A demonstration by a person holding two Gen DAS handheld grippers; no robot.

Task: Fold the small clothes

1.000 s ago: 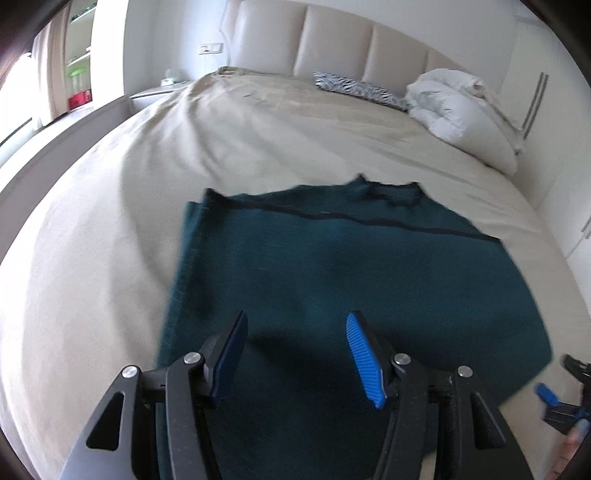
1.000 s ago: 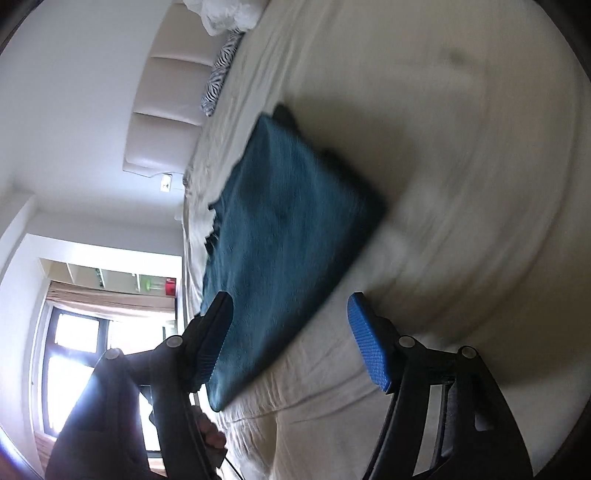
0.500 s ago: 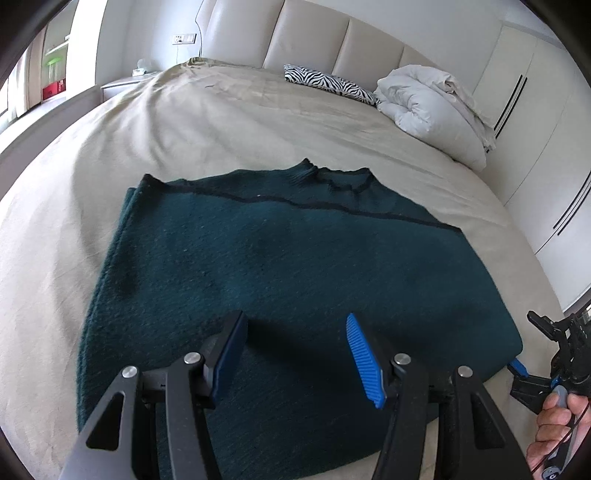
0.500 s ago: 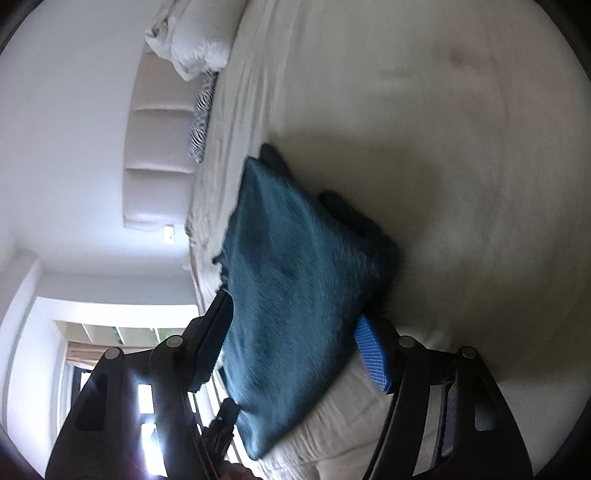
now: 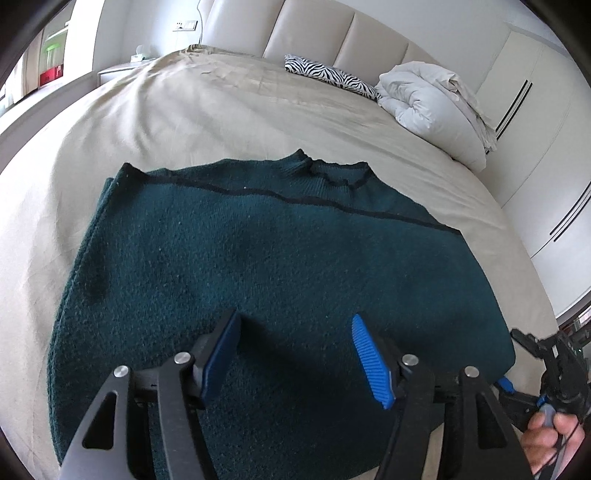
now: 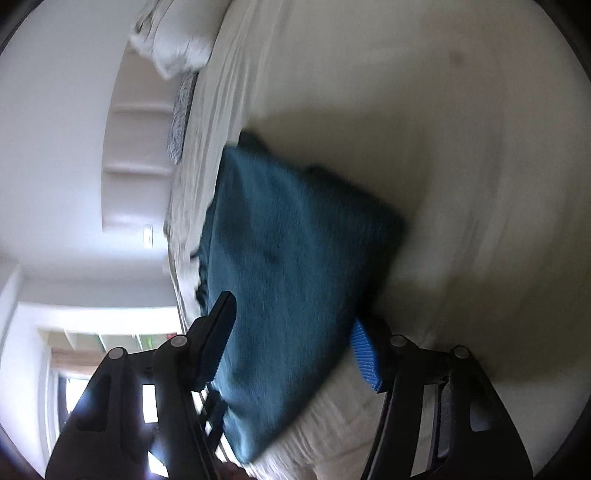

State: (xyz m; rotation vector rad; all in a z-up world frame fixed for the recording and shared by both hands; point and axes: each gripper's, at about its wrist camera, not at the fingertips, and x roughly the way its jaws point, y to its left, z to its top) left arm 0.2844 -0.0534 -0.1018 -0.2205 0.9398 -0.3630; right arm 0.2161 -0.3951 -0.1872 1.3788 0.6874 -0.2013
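A dark teal sweater (image 5: 258, 258) lies flat on the beige bed (image 5: 221, 110), collar at the far side, hem toward me. My left gripper (image 5: 295, 321) hovers over the near hem. Its jaws are opening, and only flat knit shows below the blue pads. At the sweater's near right corner a hand holds my right gripper (image 5: 511, 360). The right wrist view is rolled sideways and blurred. There the sweater (image 6: 288, 240) runs between the jaws of my right gripper (image 6: 291, 314), which are closing. I see no pad pressing on the cloth.
A zebra-print pillow (image 5: 328, 75) and a bundled white duvet (image 5: 432, 107) sit at the head of the bed, below the padded headboard (image 5: 314, 33). White wardrobe doors (image 5: 546, 147) stand to the right. A nightstand (image 5: 118, 70) is at the far left.
The left gripper has come in lower over the sweater's hem and its jaws have widened. The right gripper rolled and moved to the sweater's corner, whose edge now lies between its narrowing jaws.
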